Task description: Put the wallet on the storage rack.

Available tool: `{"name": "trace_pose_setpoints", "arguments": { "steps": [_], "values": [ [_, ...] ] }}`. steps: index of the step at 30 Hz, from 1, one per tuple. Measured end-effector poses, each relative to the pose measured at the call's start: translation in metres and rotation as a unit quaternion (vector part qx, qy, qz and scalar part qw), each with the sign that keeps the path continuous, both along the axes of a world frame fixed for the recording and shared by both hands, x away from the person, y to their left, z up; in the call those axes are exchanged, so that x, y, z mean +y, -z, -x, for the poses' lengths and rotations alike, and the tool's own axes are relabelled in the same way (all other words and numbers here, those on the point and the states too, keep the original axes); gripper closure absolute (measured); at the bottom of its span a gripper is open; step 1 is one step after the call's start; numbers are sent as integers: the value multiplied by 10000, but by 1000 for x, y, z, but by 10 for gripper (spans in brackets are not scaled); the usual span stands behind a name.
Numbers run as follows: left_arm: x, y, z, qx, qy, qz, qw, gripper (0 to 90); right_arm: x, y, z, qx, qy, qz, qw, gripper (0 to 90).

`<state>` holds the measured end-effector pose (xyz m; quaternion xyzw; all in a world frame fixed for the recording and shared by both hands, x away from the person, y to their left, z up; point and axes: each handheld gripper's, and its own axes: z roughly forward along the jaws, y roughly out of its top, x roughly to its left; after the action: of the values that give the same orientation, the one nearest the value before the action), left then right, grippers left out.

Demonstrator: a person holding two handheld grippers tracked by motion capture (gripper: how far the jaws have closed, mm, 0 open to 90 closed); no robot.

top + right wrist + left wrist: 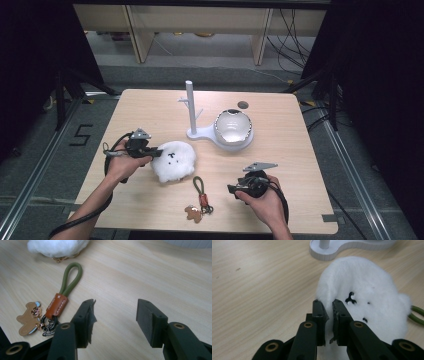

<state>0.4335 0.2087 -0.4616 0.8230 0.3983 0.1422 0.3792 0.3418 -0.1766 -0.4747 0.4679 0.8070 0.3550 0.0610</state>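
A fluffy white plush toy [174, 160] with a small black face lies left of the table's middle. My left gripper [159, 151] comes at it from the left and is shut on its edge. In the left gripper view the two jaws [328, 303] pinch a fold of the toy's white fur [362, 290]. My right gripper [231, 189] rests near the front right, open with nothing between its jaws [116, 302]. A keychain [200, 195] with an olive cord loop, brown leather tab and gingerbread-shaped charm [60, 300] lies just left of it, untouched. The plush [57, 247] shows beyond the loop.
A white stand with an upright pegged post [191, 107] rises at the table's centre back, its base [332, 252] just beyond the plush. A white bowl-like dish [232, 126] sits on the stand's right lobe. The wooden table [290, 150] has bare room on the right.
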Motion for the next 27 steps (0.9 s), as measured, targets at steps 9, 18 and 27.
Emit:
{"name": "trace_pose_setpoints", "arguments": {
  "steps": [9, 18, 27],
  "values": [
    [-2, -22, 18, -569, 39, 196, 9982, 818, 1, -8, -1, -173, 71, -133, 9997, 495],
    [-10, -42, 29, -1000, 119, 220, 9947, 818, 3, -22, -7, -631, 74, -297, 9975, 498],
    [-27, -57, 38, -1288, 347, 284, 9907, 818, 11, -39, -12, -848, 163, -471, 9951, 494]
  ]
}}
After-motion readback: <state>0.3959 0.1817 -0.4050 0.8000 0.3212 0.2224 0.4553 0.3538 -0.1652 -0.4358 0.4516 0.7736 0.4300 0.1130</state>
